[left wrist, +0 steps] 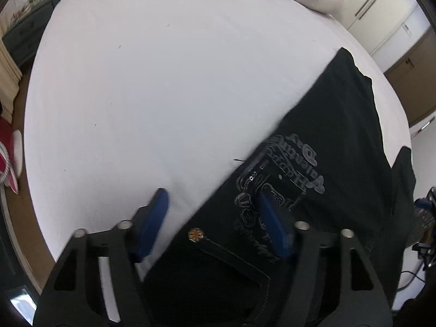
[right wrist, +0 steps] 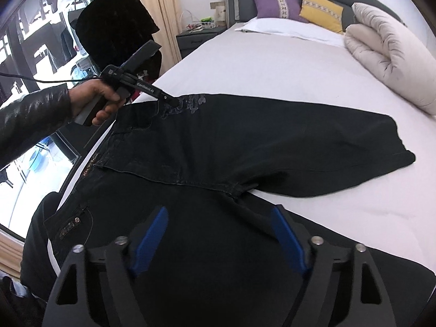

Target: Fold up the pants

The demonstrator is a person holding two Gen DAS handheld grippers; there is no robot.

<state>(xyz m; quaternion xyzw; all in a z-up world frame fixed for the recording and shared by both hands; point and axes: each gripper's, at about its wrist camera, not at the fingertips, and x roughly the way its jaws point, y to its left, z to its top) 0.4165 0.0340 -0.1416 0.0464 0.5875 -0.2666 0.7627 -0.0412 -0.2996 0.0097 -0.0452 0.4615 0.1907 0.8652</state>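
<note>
Black pants (right wrist: 245, 150) lie flat on a white bed sheet (right wrist: 272, 68), waist toward the left edge and one leg reaching out to the right. In the left wrist view the pants (left wrist: 340, 136) show a grey print (left wrist: 294, 163) and a brass rivet (left wrist: 195, 235). My left gripper (left wrist: 212, 199) is open and straddles the pants' side edge by the print, one blue finger over the sheet and one over the cloth. Seen from the right wrist, the left gripper (right wrist: 174, 100) has its tip at the print. My right gripper (right wrist: 219, 212) is open above the crotch, with nothing gripped.
A rolled cream duvet (right wrist: 389, 51) lies at the bed's far right. A purple pillow (right wrist: 278, 5) and a yellow pillow (right wrist: 321, 13) lean on the grey headboard. A dark nightstand (right wrist: 196, 38) stands beside the bed. A person's hand (right wrist: 92, 98) in a black sleeve holds the left gripper.
</note>
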